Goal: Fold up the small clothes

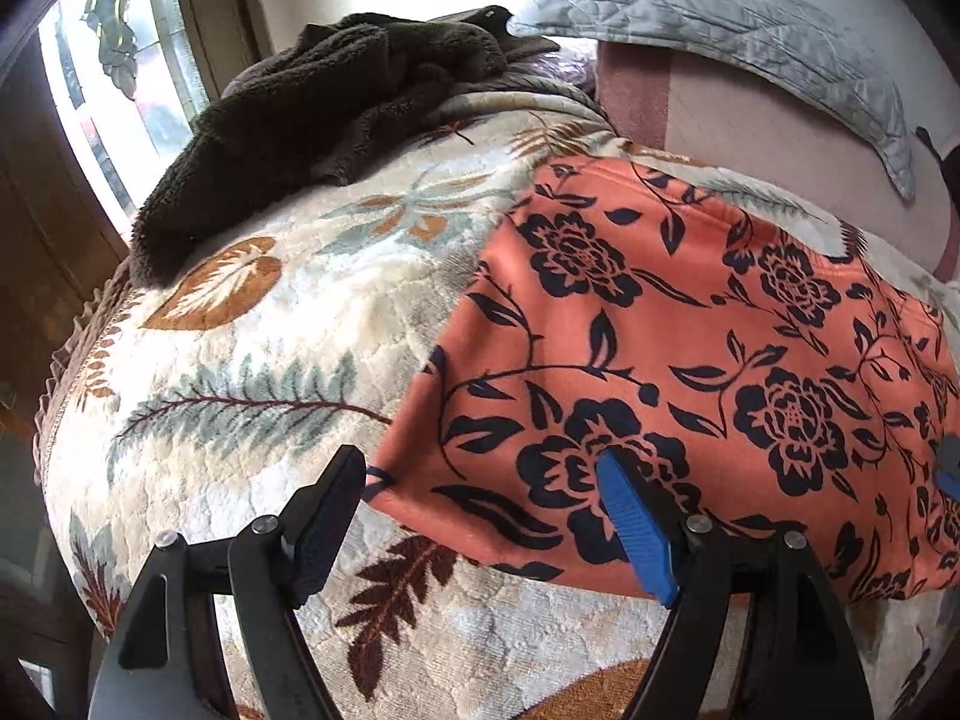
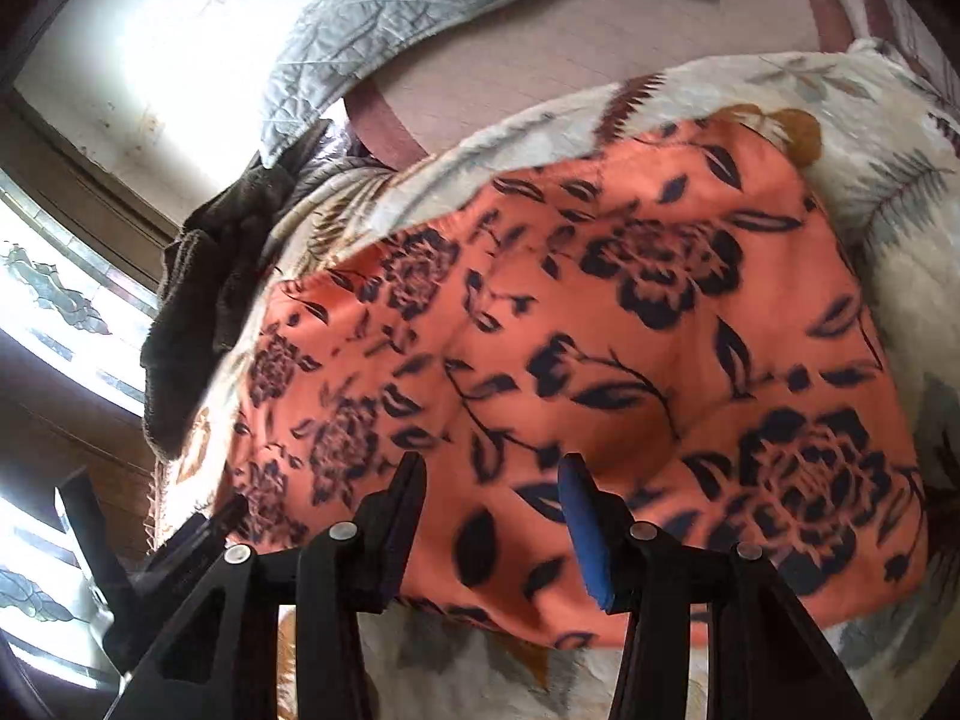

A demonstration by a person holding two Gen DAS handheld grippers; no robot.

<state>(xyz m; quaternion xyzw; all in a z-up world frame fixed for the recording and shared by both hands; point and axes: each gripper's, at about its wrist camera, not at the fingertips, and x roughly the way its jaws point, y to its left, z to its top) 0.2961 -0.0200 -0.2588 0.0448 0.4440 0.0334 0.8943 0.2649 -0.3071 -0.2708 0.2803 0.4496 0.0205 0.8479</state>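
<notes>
An orange garment with a dark navy flower print (image 1: pixel 690 360) lies spread flat on the bed; it also fills the right wrist view (image 2: pixel 570 348). My left gripper (image 1: pixel 480 468) is open and empty over the garment's near left corner, the jaws wide apart. My right gripper (image 2: pixel 492 474) is open and empty just above the garment's near edge, and its blue pad shows at the right edge of the left wrist view (image 1: pixel 948 468). The left gripper shows at the lower left of the right wrist view (image 2: pixel 198 534).
The bed is covered by a cream leaf-patterned blanket (image 1: pixel 270 372). A dark brown fleece garment (image 1: pixel 300 120) lies heaped at the far left. A grey quilted pillow (image 1: pixel 720 30) rests on the pink headboard (image 1: pixel 750 126). A window (image 1: pixel 120 90) is beyond the bed's left edge.
</notes>
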